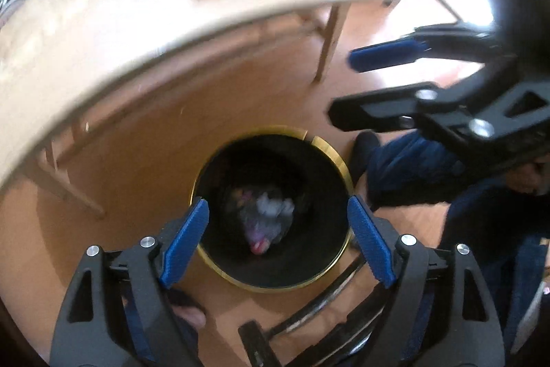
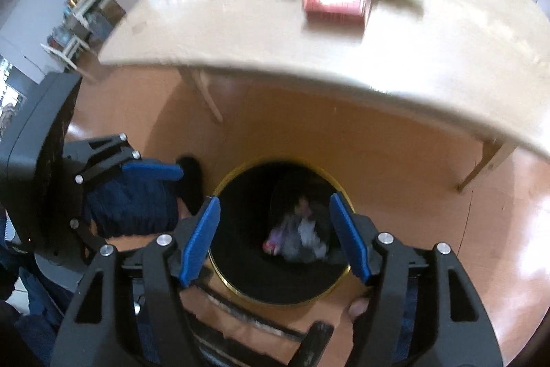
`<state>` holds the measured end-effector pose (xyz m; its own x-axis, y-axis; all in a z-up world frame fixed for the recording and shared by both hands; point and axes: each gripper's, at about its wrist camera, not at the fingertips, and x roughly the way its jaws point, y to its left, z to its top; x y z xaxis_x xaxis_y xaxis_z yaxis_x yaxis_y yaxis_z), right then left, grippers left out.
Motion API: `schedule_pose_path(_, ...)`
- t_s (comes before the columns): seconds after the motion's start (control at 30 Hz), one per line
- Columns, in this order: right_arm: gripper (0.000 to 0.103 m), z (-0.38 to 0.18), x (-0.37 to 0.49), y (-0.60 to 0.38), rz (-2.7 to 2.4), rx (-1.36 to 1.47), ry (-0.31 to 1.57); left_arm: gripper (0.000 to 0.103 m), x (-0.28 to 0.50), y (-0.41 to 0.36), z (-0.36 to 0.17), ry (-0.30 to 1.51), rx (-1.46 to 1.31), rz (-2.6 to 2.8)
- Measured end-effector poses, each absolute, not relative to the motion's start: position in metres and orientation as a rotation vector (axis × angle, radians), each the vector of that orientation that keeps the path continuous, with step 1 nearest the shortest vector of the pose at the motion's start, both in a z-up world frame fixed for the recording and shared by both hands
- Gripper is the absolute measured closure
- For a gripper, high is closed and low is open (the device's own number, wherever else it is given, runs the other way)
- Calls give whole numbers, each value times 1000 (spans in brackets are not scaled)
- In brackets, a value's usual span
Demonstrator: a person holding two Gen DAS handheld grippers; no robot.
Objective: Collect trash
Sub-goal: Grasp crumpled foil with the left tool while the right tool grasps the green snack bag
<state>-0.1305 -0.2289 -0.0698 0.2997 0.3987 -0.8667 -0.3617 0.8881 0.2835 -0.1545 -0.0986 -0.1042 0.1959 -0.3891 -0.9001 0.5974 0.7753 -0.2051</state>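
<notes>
Both grippers, left (image 1: 277,241) and right (image 2: 275,238), are released and empty above the bin (image 1: 338,157); trash (image 1: 266,219) lies at frame centre.

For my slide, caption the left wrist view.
Open left gripper above the gold-rimmed bin holding crumpled trash.

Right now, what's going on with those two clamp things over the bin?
A person is collecting trash with a handheld gripper in each hand. Both the left gripper and the right gripper hang open and empty above a black bin with a gold rim on the floor. Crumpled trash already lies at its bottom. More items, including a red box, are on the wooden table behind.
</notes>
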Motion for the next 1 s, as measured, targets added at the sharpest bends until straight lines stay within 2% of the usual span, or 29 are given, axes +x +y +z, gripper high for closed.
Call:
schedule_pose_path(0.13, 29, -29, -115, -254, 444, 115, 1006, 21, -145, -89, -59, 1021, 172, -697)
schedule_pose_path(0.2, 29, -15, -102, -264, 399, 129, 963, 16, -132, -80, -43, 966, 140, -654)
schedule_pose_path(0.37, 28, 6, -57, -283, 292, 181, 917, 12, -78, -56, -24, 910, 30, -477)
schedule_pose_path(0.67, 28, 1, 55, -311, 207, 334, 925, 11, 35, -62, -44, 942, -30, -285)
schedule_pose_path(1.0, 28, -53, 137, -305, 175, 340, 1007, 11, 86, -82, -79, 1000, -50, -239)
